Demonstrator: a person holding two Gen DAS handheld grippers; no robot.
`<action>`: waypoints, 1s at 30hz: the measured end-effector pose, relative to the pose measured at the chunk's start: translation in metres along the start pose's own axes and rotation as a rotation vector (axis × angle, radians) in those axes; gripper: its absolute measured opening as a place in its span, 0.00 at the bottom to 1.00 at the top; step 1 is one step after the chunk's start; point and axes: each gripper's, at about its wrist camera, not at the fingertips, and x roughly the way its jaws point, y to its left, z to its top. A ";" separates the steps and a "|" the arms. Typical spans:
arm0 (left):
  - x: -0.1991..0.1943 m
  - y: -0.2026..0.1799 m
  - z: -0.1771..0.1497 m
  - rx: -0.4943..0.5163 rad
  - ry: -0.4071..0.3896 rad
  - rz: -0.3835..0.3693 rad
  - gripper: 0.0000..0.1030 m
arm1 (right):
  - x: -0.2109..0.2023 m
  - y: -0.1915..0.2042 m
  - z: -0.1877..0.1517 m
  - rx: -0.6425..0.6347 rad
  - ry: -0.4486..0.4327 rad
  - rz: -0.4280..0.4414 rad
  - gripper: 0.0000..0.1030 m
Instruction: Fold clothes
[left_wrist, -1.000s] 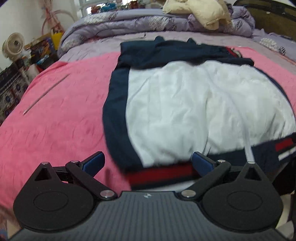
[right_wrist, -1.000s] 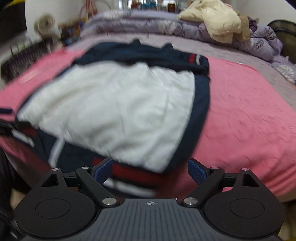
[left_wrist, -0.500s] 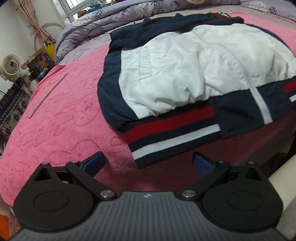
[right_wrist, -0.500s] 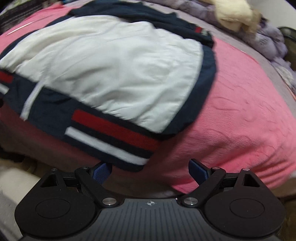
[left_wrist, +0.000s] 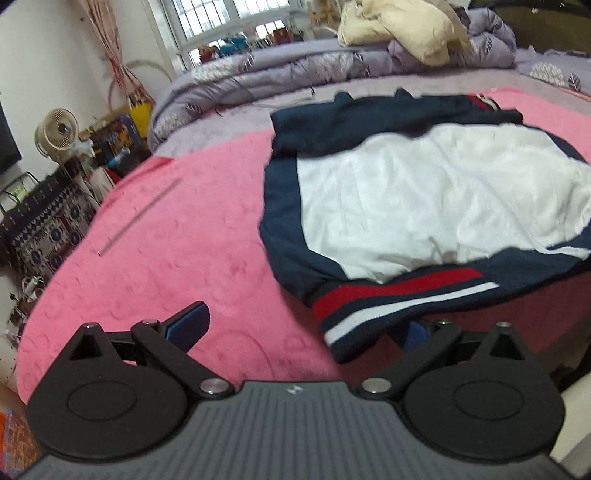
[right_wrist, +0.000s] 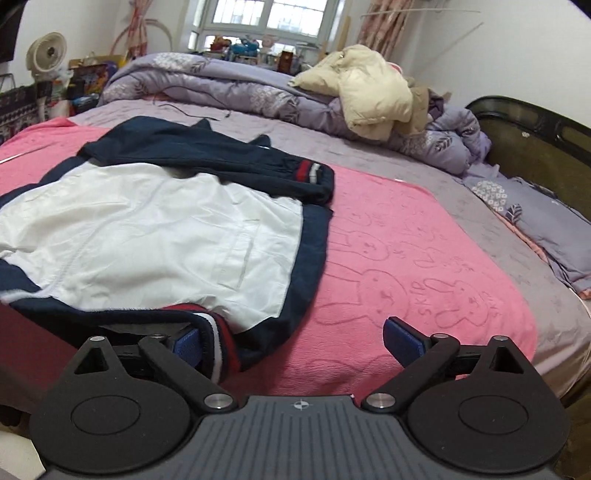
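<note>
Both tongs, left gripper (left_wrist: 303, 325) and right gripper (right_wrist: 295, 339), stand wide apart gripping nothing, the right's jaws having just been opening, and we see the jacket (left_wrist: 424, 206) lying crosswise on the pink blanket (left_wrist: 177, 258), its striped hem (left_wrist: 399, 295) at the near edge, each gripper by one hem corner.

Readable only in the right wrist view: the word "SKIP" pressed into the pink blanket (right_wrist: 424, 258), beside embossed rabbit outlines near the bed's front edge. Further embossed letters close by, too faint to make out. Nothing legible in the left wrist view.
</note>
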 end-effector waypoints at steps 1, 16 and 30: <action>0.001 0.002 0.001 -0.005 0.000 0.008 1.00 | 0.001 -0.002 -0.001 0.007 0.009 -0.004 0.95; -0.019 -0.010 0.013 0.097 -0.065 -0.030 1.00 | -0.006 -0.012 0.007 0.041 -0.032 -0.027 0.96; 0.017 0.028 0.007 -0.143 0.051 0.065 1.00 | 0.001 -0.016 0.009 0.004 0.020 0.014 1.00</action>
